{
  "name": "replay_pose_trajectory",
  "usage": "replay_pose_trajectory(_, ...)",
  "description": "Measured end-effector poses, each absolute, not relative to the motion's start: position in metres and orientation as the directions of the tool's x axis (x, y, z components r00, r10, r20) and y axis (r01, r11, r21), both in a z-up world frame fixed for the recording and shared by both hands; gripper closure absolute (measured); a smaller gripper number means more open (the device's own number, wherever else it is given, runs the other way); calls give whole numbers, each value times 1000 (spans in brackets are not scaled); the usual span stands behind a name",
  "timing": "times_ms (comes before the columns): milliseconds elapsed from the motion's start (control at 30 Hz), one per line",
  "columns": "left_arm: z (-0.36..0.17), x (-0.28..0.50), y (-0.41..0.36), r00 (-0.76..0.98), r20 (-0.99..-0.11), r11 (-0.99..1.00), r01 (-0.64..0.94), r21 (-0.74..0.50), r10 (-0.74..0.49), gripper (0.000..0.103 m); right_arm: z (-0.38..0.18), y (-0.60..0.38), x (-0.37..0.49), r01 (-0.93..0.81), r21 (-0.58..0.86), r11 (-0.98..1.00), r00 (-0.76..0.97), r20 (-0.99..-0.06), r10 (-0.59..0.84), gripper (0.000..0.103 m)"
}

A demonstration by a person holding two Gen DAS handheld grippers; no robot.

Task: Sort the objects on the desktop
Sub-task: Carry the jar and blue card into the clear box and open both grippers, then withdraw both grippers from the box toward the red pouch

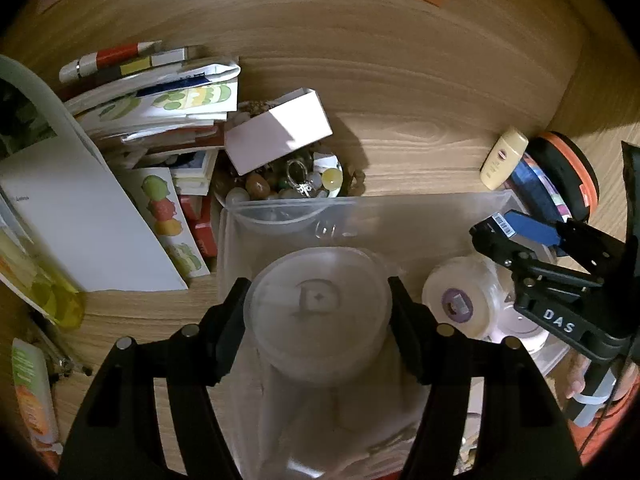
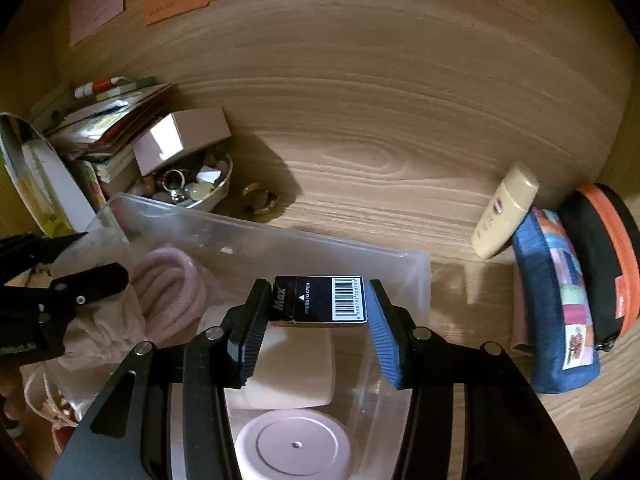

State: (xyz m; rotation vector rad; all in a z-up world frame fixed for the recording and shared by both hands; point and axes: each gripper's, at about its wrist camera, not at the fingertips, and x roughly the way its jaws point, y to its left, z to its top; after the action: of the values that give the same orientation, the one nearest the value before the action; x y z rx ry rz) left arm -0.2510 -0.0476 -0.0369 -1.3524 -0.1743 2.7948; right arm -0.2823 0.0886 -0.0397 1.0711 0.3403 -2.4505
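Left gripper pinches a round jar over the clear bin. Right gripper clamps a dark box above that bin too.

Bare wooden tabletop lies open toward twelve o'clock; stacked booklets crowd ten, colourful zip pouches block three.

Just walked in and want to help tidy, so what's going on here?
A person is sorting desk clutter into a clear plastic bin with two handheld grippers. The left gripper grips a round translucent container over the bin. The right gripper holds a small dark box with a barcode above it. A pink hair tie and a tape roll are in the bin already.
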Motion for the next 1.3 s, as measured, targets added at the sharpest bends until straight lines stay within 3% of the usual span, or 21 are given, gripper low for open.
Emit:
replay_pose_trajectory(100,-33,-250,-49,-615,-783,-992,21,-128,88,38,-40,86,-282,487,-66,-871,-605,-744,-283,50)
replay_pose_trajectory(167,-29,-247,-50,-615,-782,-991,18,-135,95,34,-38,88,-280,480,-64,-875,-617,-734,-285,36)
replay_pose_trajectory(233,-24,-243,-50,-622,-777,-991,13,-133,96,32,-36,89,-279,476,-59,-877,-622,-728,-289,30)
replay_pose_trajectory(667,14,-197,-35,-700,-713,-999,-7,-46,38,26,-1,102,-248,470,-23,-882,-673,-657,-341,19)
replay_pose_trajectory(867,31,-170,-29,-743,-669,-999,5,-34,19,13,17,113,-221,468,-13,-884,-701,-614,-362,17)
replay_pose_trajectory(1300,29,-109,-37,-775,-632,-998,48,-28,-20,11,27,143,-153,491,12,-871,-722,-554,-415,11)
